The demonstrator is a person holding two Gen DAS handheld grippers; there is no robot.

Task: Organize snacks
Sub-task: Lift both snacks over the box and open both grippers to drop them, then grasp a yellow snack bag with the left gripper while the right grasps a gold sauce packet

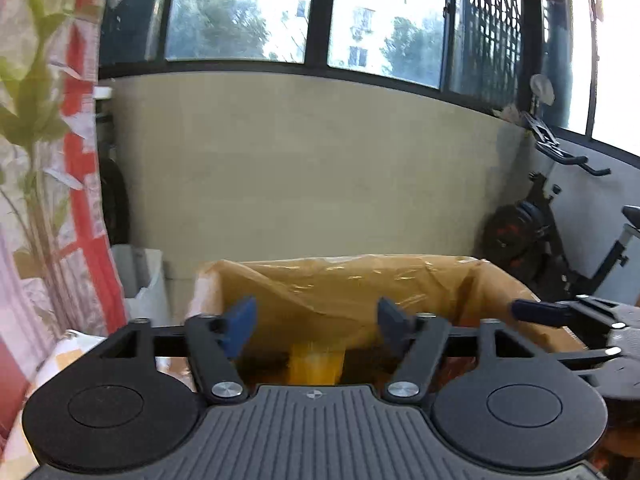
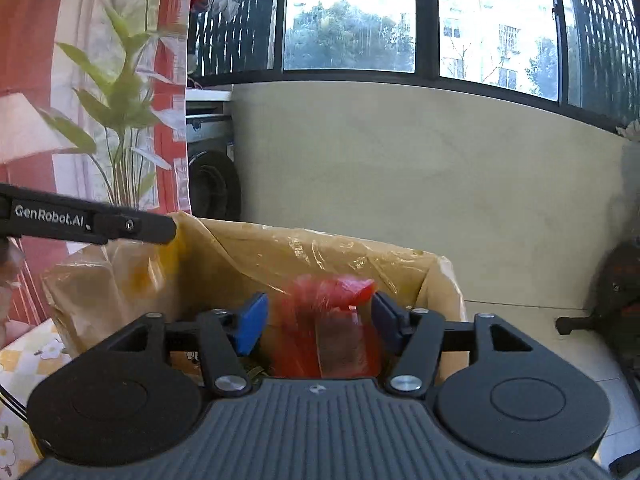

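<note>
A cardboard box (image 1: 400, 284) lined with clear plastic stands in front of both grippers; it also shows in the right wrist view (image 2: 328, 256). My left gripper (image 1: 316, 326) is open over the box, and a blurred yellow snack packet (image 1: 318, 364) is below its fingers, apart from them. My right gripper (image 2: 318, 322) is open, and a blurred red snack packet (image 2: 328, 328) sits between its fingers without being pinched. The right gripper's body (image 1: 592, 320) shows at the right of the left wrist view. The left gripper's body (image 2: 80, 222) shows at the left of the right wrist view.
A beige low wall (image 1: 300, 168) under windows is behind the box. An exercise bike (image 1: 552, 216) stands at the right. A patterned curtain (image 1: 48, 160) hangs at the left. A floral tablecloth (image 2: 24, 356) shows at lower left. A washing machine (image 2: 212, 184) is behind the curtain.
</note>
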